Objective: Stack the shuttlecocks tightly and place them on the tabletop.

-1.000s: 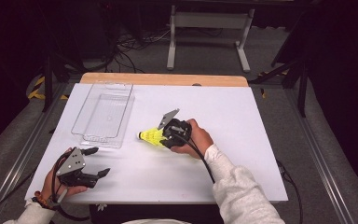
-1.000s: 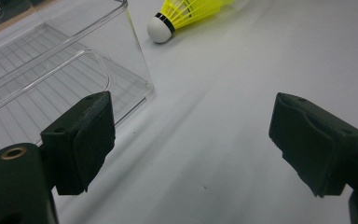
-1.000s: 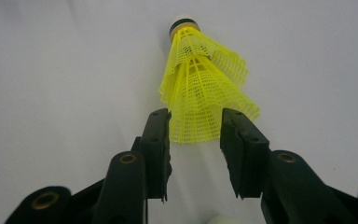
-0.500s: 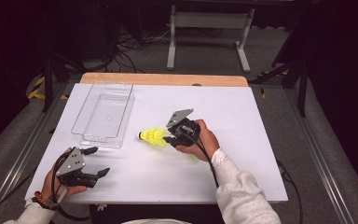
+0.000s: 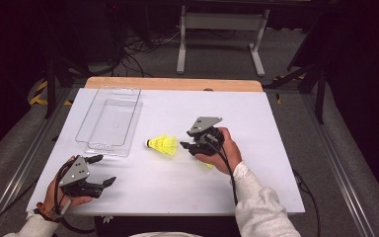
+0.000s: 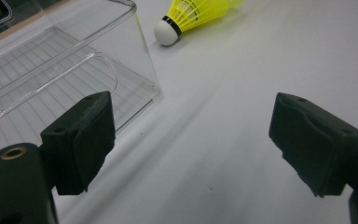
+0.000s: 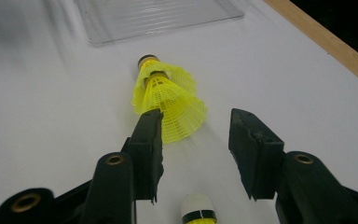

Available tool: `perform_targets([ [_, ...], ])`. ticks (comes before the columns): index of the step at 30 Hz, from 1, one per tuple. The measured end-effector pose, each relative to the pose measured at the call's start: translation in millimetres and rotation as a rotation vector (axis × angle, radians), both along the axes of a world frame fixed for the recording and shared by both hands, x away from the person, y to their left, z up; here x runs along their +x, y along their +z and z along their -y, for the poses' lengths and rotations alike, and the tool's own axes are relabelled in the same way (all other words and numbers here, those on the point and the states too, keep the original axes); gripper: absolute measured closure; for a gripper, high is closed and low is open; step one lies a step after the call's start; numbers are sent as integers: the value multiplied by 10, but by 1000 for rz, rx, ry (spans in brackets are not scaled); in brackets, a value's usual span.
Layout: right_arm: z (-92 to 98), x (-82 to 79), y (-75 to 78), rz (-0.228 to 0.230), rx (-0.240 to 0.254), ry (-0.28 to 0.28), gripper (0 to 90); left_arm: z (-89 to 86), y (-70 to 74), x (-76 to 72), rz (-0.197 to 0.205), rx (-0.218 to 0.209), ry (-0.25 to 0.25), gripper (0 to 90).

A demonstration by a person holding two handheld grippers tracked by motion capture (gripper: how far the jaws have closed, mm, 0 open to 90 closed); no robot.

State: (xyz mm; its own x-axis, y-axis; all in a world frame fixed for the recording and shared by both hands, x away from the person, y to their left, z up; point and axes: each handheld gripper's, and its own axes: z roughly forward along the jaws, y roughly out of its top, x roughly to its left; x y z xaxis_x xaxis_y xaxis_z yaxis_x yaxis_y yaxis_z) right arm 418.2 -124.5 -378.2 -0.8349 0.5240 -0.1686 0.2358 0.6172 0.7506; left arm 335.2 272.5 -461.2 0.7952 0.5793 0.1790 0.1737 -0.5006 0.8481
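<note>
Right gripper (image 5: pixel 186 146) has just been opening its jaws, now spread w/ the yellow shuttlecock (image 5: pixel 163 145) lying free just ahead, prob. released beside the clear tray (image 5: pixel 109 123) for a later drop-in. Shuttlecock's long axis runs 9-to-3 in the high view, cork at 9, skirt toward the right gripper. Left gripper (image 5: pixel 104 170) rests spread and empty at 7 o'clock; a second shuttlecock (image 7: pixel 198 211) seems to sit under the right gripper.

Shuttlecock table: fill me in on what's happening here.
A person works two tongs at a white table. The right tongs have just been opening; a yellow shuttlecock lies on the table at their tips. The left tongs rest open near a clear plastic tray. A second shuttlecock lies under the right tongs.
</note>
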Motion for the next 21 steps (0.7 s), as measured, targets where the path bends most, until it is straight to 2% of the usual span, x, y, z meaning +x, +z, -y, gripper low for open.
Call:
perform_targets([
  [5,94,-36,1,20,35,-20,502,0,1,1,1,1,-1,154],
  [10,141,-68,13,42,45,-31,487,1,3,-1,2,5,1,154],
  [12,180,-96,14,60,68,-40,483,0,2,-2,2,2,0,154],
  [21,259,-145,1,76,79,-61,450,-4,4,-1,1,1,1,154],
])
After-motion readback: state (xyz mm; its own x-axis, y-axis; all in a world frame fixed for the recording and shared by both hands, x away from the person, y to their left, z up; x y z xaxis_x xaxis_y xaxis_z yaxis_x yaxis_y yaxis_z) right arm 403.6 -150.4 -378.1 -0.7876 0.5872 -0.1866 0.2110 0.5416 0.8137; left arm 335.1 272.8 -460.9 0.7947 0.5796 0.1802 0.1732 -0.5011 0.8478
